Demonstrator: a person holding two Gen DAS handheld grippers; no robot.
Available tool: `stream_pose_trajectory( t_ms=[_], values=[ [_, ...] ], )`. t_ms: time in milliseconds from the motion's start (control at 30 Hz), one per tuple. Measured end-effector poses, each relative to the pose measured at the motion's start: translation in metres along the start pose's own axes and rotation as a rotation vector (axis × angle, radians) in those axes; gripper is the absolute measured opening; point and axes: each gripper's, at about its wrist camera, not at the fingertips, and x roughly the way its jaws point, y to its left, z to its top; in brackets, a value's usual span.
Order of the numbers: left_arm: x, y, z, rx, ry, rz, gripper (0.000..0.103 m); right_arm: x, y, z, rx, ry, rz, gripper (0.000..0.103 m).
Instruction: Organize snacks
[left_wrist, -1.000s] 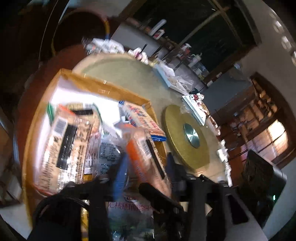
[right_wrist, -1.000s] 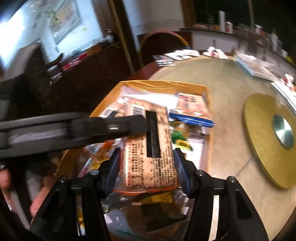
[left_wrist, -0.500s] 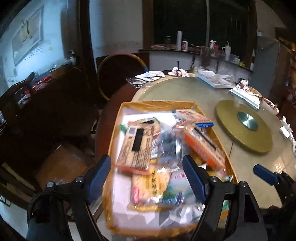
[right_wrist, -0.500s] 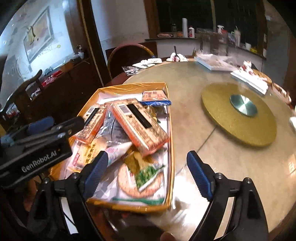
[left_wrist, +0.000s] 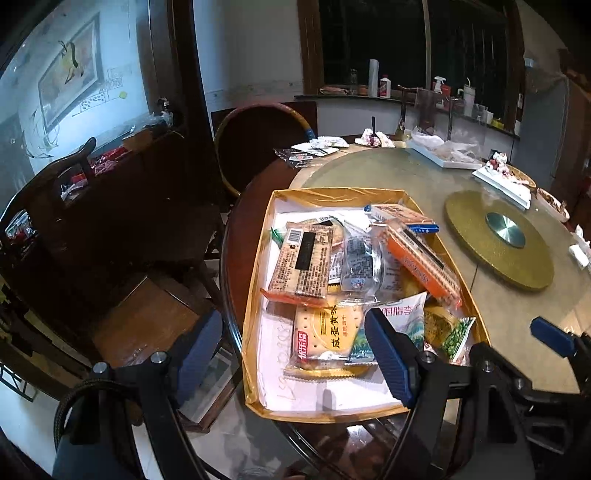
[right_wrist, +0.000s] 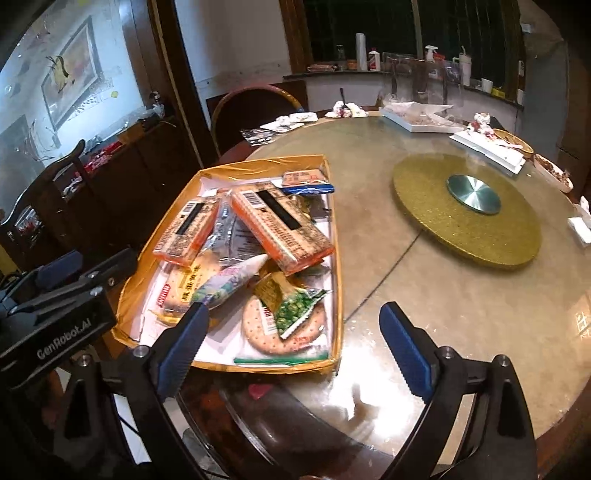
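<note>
A shallow gold-rimmed box (left_wrist: 334, 193) (right_wrist: 236, 167) holds a heap of several snack packets. Two orange cracker packs lie on top (left_wrist: 303, 264) (left_wrist: 421, 264); they also show in the right wrist view (right_wrist: 186, 230) (right_wrist: 282, 223). A yellow biscuit pack (left_wrist: 327, 336), a green pea packet (right_wrist: 293, 314) and a round cracker pack (right_wrist: 284, 332) lie at the near end. My left gripper (left_wrist: 291, 354) is open and empty above the box's near left corner. My right gripper (right_wrist: 295, 339) is open and empty above the box's near right end.
The box sits at the near edge of a round glass-topped table (right_wrist: 461, 295). A gold turntable (right_wrist: 467, 206) sits at its middle. White trays with food (right_wrist: 419, 118) line the far edge. A round-backed chair (left_wrist: 258, 147) and a wooden chair (left_wrist: 140, 321) stand to the left.
Both grippers have pulled back and up from the heap. The right gripper has let go of the orange cracker pack, which now lies on top of the pile.
</note>
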Motion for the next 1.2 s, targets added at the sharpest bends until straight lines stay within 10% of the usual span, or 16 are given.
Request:
stream_pose_trajectory(
  t_ms=[133, 1200],
  values=[
    [0.001, -0.001, -0.002, 0.004, -0.001, 0.021, 0.080, -0.001, 0.004, 0.000, -0.038, -0.027, -0.094, 0.093],
    [0.011, 0.001, 0.001, 0.021, 0.031, 0.034, 0.080, 0.013, 0.009, 0.008, -0.020, 0.030, -0.057, 0.093]
  ],
)
